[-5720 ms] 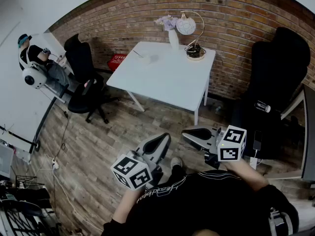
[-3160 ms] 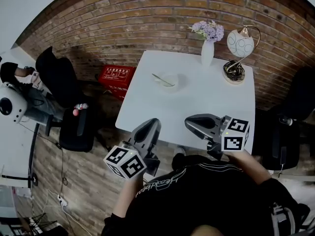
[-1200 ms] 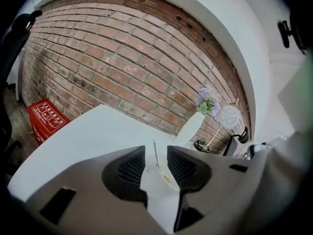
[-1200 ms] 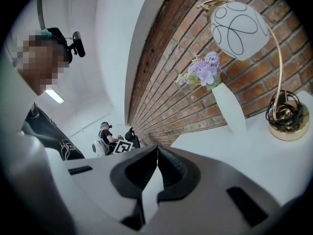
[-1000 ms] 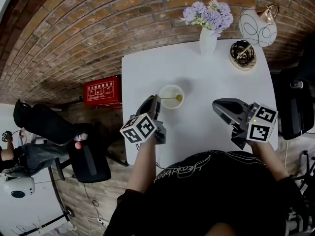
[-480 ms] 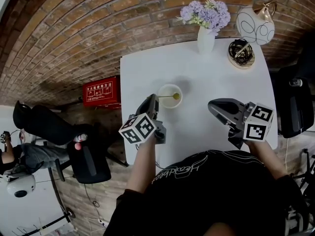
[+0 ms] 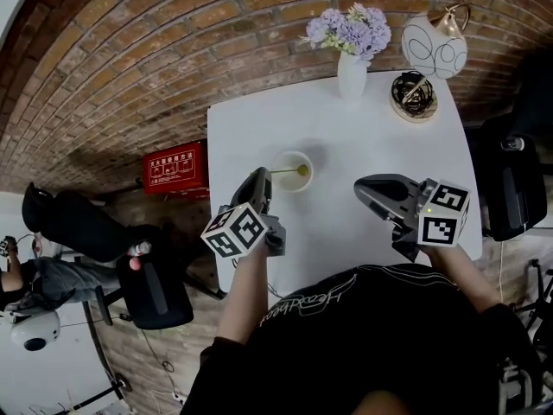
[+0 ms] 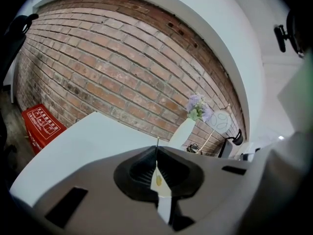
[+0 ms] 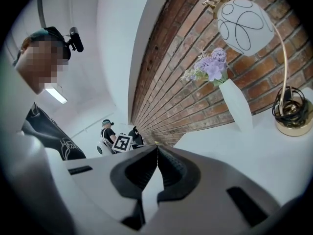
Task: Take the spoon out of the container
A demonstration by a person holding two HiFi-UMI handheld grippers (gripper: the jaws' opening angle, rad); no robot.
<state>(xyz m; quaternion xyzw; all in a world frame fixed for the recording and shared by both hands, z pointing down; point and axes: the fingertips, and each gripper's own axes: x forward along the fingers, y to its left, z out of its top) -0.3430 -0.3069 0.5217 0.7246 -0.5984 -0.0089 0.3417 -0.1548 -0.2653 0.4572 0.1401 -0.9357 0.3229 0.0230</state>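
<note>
A small round container (image 7: 285, 181) stands on the white table (image 7: 371, 141). A thin spoon (image 7: 289, 171) lies across it, with its yellowish bowl end at the right rim. My left gripper (image 7: 259, 178) is at the container's left rim, shut on the spoon's handle. In the left gripper view the handle tip (image 8: 156, 142) pokes up between the closed jaws of the left gripper (image 8: 156, 150). My right gripper (image 7: 363, 188) hovers over the table to the right of the container, shut and empty. In its own view the right gripper (image 9: 156, 150) shows its jaws together with nothing between them.
A white vase of purple flowers (image 7: 350, 63) and a lamp with a white globe (image 7: 432, 48) stand at the table's far edge. On the floor to the left are a red box (image 7: 177, 167) and a black chair (image 7: 147, 284).
The left gripper, at the container's left rim, has risen slightly with the spoon handle in its tips. The right gripper has hardly moved. The head view has shifted a little.
</note>
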